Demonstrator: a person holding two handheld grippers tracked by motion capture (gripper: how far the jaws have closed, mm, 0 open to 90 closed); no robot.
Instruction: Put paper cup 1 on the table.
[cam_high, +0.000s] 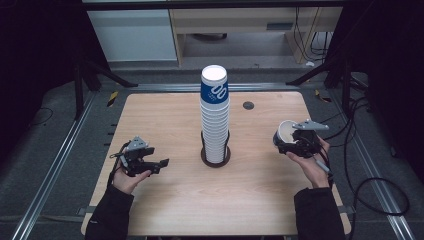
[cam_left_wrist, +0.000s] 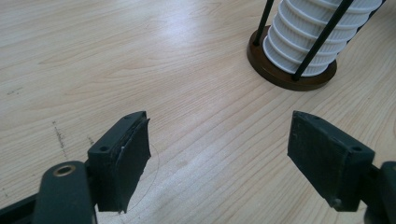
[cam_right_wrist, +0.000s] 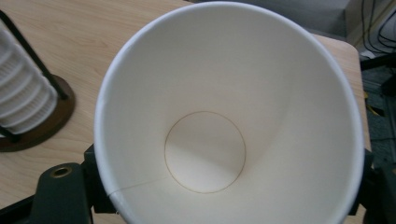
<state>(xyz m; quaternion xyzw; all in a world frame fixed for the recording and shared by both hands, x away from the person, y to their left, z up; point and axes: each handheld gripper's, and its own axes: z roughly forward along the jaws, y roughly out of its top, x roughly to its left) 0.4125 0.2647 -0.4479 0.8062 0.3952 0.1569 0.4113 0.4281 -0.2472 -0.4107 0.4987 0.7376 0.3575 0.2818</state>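
One cup off the stack, many left in the holder

The right gripper (cam_high: 294, 145) is clamped on a paper cup (cam_right_wrist: 224, 116) held off to the right, above the table (cam_high: 165, 120); the left gripper (cam_left_wrist: 219, 163) stands apart, empty, left of the cup stack (cam_high: 215, 120), which I judge barely started.

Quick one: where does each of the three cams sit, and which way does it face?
High view: above the person's side, facing forward and down on the table; both forearms, left hand-held gripper, right hand-held gripper holding a paper cup.
Left gripper view: on the left hand-held gripper, looking along its open jaws, tabletop behind.
Right gripper view: on the right hand-held gripper, looking into the cup's white inside.
Shared: the cup stack in its brown-based holder appears in all three.
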